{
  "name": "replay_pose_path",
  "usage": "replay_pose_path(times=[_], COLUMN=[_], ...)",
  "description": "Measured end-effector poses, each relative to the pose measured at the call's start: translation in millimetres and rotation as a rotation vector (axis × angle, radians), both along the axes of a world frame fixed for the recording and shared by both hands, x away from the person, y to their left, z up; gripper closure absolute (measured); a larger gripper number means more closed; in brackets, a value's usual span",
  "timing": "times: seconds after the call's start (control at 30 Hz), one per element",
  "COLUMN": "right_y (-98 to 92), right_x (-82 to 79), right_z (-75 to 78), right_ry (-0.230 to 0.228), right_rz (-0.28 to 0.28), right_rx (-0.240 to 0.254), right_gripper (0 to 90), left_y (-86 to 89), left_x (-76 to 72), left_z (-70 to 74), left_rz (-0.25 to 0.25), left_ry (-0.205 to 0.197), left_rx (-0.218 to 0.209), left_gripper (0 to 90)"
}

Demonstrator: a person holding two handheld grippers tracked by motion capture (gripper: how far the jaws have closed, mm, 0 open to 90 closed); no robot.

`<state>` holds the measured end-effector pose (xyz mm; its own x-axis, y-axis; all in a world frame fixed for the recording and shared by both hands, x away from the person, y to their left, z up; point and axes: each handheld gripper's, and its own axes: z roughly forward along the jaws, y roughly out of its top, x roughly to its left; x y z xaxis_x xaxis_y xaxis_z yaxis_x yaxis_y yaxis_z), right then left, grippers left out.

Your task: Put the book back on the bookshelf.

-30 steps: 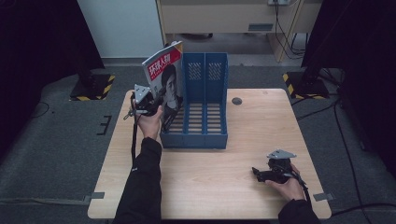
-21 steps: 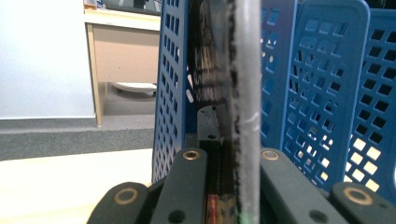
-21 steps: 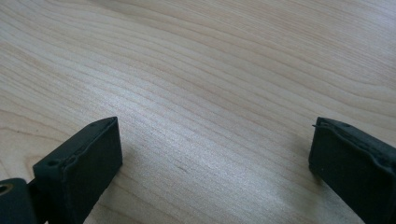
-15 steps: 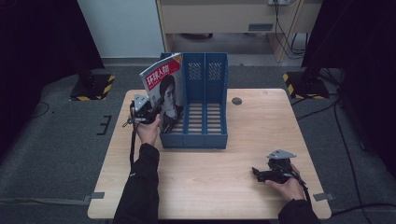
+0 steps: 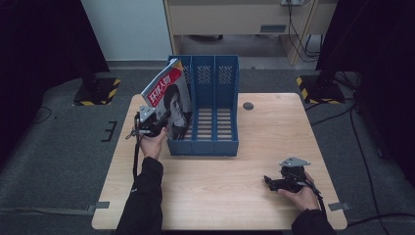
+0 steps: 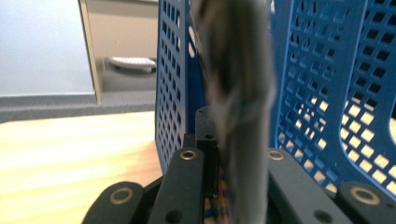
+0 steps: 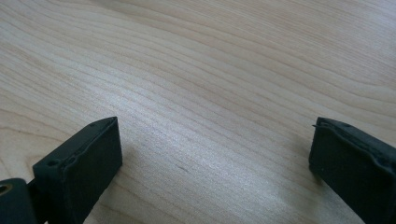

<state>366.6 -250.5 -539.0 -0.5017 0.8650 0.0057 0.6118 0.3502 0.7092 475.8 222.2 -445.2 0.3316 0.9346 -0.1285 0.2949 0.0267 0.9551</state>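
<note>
Up top, in the high view, a blue three-slot file holder (image 5: 208,112) stands upright near the far middle of the wooden table (image 5: 220,205), with a small dark round disc (image 5: 248,105) set in the tabletop just to its right. Beyond the table lie a grey floor, yellow-and-black striped stand feet and a pale cabinet. The left gripper (image 5: 149,125) sits at the holder's left front corner, fingers pinching the lower edge of a magazine (image 5: 169,98) with a red-and-white cover. The magazine leans tilted, its top tipped left, its lower part inside the holder's leftmost slot; the slot's outer wall stands right against it. The right gripper (image 5: 281,182) rests near the table's front right corner, well apart from the holder, with bare wood around it.

Next, the left gripper view looks along its own fingers (image 6: 184,182), which close on the magazine (image 6: 243,112), seen edge-on as a blurred grey band rising between them. Blue perforated holder walls (image 6: 327,93) stand close on both sides, and the tabletop runs off to the left.

Lastly, in the right gripper view the fingers (image 7: 79,163) stand spread wide with nothing between them, over plain wood grain (image 7: 210,70).
</note>
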Motion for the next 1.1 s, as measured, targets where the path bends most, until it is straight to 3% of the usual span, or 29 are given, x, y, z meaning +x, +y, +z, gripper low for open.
replay_pose_path(times=[0.13,0.4,0.57,0.7,0.77,0.8,0.97,1.1], right_y=[0.0,0.1,0.4,0.5,0.4,0.5,0.6,0.6], right_x=[0.0,0.0,-0.1,-0.1,-0.1,-0.1,-0.2,-0.2], right_z=[0.0,0.0,0.0,0.0,0.0,0.0,0.3,0.3], right_ry=[0.001,0.001,0.003,0.003,0.003,0.004,0.006,0.006], right_rz=[0.000,0.000,-0.003,-0.003,-0.003,-0.003,-0.006,-0.007], right_rx=[0.001,0.000,0.002,0.002,0.002,0.002,0.000,0.000], right_gripper=[2.9,2.9,2.8,2.8,2.8,2.8,2.7,2.7], left_y=[-0.4,0.2,7.4,17.2,19.6,21.2,33.7,47.7], left_x=[-3.0,-10.0,-18.8,-33.8,-42.2,-48.8,-73.8,-93.3], left_z=[-6.3,-9.9,-8.8,-4.2,-3.8,-3.7,-9.2,-29.2], left_rz=[0.006,0.014,0.006,-0.024,-0.041,-0.044,-0.084,-0.097], left_ry=[-0.006,-0.021,0.007,0.020,0.023,0.027,0.064,0.130], left_rx=[-0.003,0.031,0.012,-0.021,0.004,0.041,0.076,0.096], left_gripper=[83.5,81.0,66.8,53.8,47.8,45.1,36.4,29.9])
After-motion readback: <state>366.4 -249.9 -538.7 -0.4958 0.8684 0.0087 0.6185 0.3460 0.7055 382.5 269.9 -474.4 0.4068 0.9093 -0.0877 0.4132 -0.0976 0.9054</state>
